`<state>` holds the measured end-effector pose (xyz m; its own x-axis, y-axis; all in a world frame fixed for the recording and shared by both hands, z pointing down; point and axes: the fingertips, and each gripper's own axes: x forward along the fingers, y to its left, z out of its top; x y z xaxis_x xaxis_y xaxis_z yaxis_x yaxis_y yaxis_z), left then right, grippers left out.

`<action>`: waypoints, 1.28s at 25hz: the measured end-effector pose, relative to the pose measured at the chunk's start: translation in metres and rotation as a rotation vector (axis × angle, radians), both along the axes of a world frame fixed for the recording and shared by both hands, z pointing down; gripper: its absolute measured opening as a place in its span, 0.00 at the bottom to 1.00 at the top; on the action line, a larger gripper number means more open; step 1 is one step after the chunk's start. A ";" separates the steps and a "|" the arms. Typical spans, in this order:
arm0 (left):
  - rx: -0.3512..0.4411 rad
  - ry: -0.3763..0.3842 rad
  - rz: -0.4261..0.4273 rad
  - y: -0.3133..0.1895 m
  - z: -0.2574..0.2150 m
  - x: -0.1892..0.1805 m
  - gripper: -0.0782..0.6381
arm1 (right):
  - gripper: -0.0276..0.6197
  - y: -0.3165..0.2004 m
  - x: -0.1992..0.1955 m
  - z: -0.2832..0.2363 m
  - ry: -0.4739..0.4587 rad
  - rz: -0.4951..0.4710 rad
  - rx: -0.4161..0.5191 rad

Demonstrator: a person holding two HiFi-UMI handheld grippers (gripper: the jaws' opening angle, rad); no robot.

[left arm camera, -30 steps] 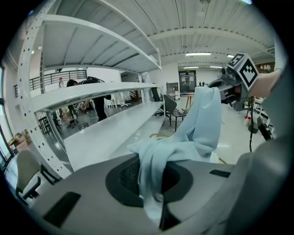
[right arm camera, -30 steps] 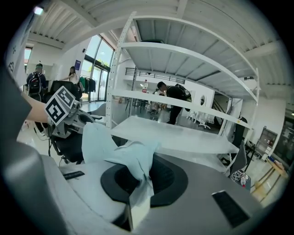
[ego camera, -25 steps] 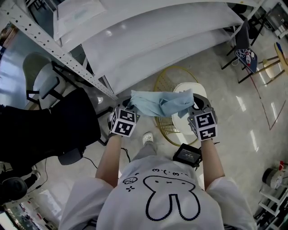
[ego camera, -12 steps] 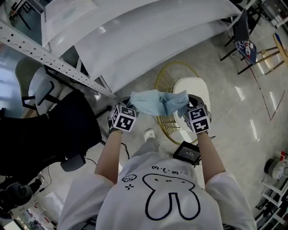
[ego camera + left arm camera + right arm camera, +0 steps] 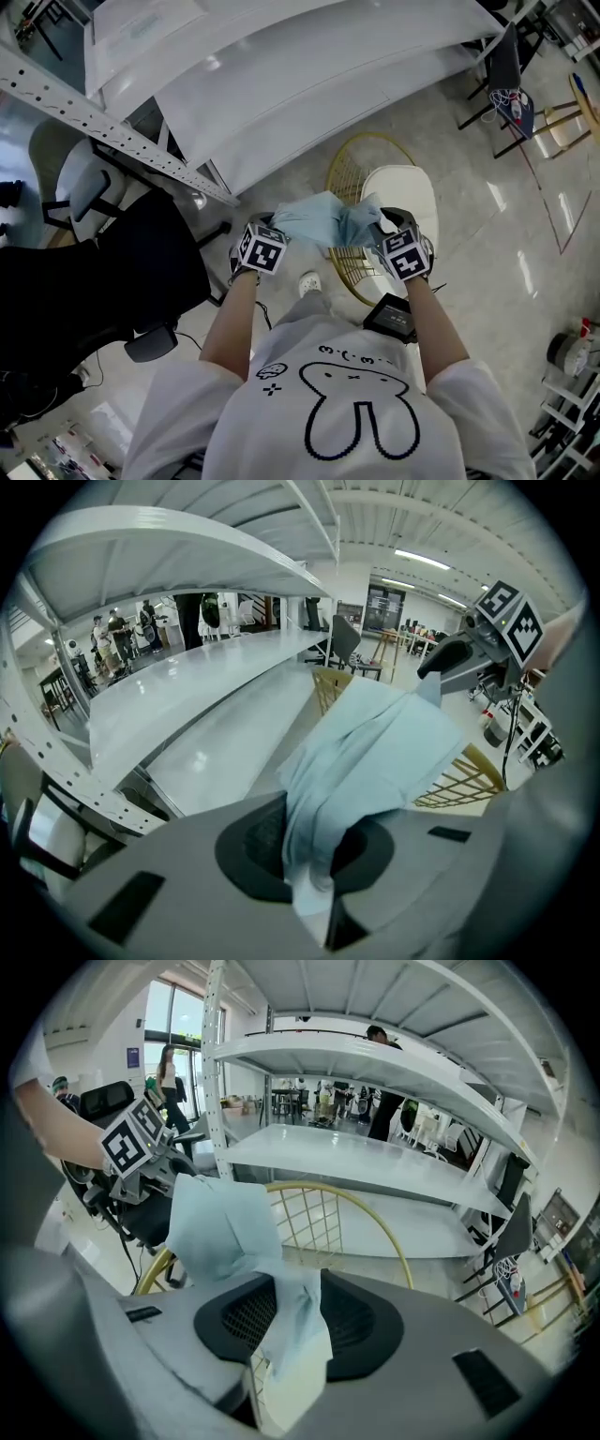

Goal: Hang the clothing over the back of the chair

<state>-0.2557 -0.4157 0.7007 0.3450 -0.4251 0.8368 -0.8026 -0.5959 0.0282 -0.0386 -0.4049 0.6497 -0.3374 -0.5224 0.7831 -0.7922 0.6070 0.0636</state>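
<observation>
Left claw: you have it clenched on the pale blue cloth garment.
Right claw: your jaws are opening, garment loose between them.
Garment: spans both claws, gold wire chair back just beyond.

A: Room layout?
B: White shelf rack, long curved tiers. Glossy pale floor beneath it.
A: Beside the rack?
B: Black office chair near its left end; ceiling strip lights above.

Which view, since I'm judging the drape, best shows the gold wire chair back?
The right gripper view: the arched gold wire-grid chair back stands mostly clear ahead. The head view shows it from above, partly under the light blue cloth; the left gripper view catches only a corner.
</observation>
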 end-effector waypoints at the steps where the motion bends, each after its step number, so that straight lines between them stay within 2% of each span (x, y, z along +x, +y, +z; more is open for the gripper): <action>1: -0.011 0.005 -0.004 0.001 0.005 0.000 0.16 | 0.23 0.000 -0.001 -0.001 -0.001 -0.007 -0.003; 5: -0.041 0.044 -0.022 0.006 0.021 0.000 0.16 | 0.24 -0.001 -0.008 -0.008 -0.006 -0.041 0.007; 11: -0.046 0.050 -0.044 0.007 0.027 0.006 0.19 | 0.24 -0.002 -0.019 -0.024 -0.002 -0.106 0.043; 13: -0.055 0.051 -0.033 0.009 0.028 0.008 0.29 | 0.24 -0.003 -0.023 -0.032 -0.012 -0.117 0.064; 17: -0.065 0.054 0.002 0.013 0.027 0.011 0.42 | 0.24 -0.006 -0.031 -0.042 -0.040 -0.116 0.094; 19: -0.064 0.061 0.015 0.013 0.024 0.013 0.44 | 0.24 -0.006 -0.034 -0.044 -0.048 -0.117 0.106; 23: -0.041 0.078 0.035 0.009 0.009 0.019 0.50 | 0.24 -0.007 -0.038 -0.053 -0.065 -0.114 0.126; 32: 0.048 0.105 0.040 0.000 -0.035 0.036 0.49 | 0.24 -0.010 -0.051 -0.085 -0.116 -0.123 0.189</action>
<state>-0.2196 -0.4157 0.6657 0.4473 -0.4477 0.7743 -0.7721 -0.6302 0.0817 -0.0900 -0.4148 0.5645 -0.4896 -0.6051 0.6278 -0.7214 0.6855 0.0981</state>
